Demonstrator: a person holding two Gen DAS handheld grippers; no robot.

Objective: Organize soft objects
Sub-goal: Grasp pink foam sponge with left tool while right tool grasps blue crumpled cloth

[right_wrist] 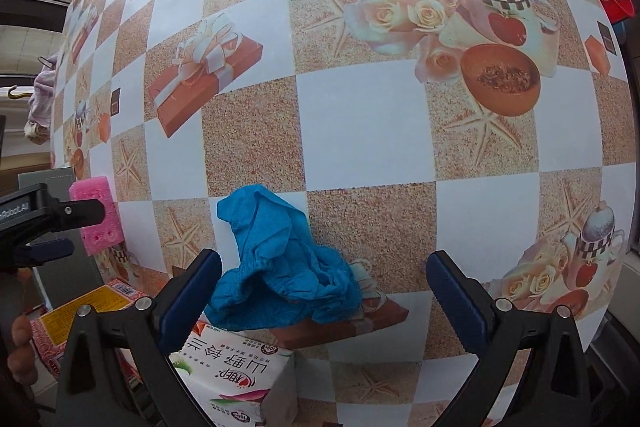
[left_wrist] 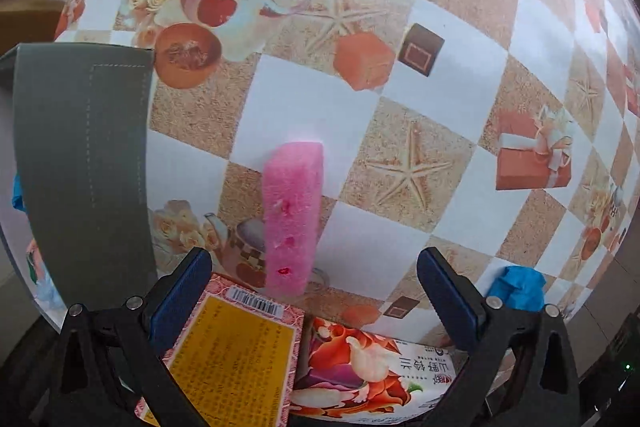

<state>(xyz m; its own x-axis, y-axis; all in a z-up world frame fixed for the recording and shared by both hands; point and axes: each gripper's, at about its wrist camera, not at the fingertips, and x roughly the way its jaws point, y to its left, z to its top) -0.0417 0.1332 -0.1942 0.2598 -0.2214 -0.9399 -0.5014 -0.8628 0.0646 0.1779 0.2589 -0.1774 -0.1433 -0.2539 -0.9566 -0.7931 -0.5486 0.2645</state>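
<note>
Left wrist view: left tool gapes wide, empty, above a pink sponge lying on the checkered surface. A grey bin stands left; a red-and-yellow packet and floral tissue pack are partly hidden below. Right tool, equally wide, empty, frames a crumpled blue cloth.

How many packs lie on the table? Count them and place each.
2. The red pack lies below the left gripper, touching the floral tissue pack beside it, near the blue cloth. More may be hidden.
</note>
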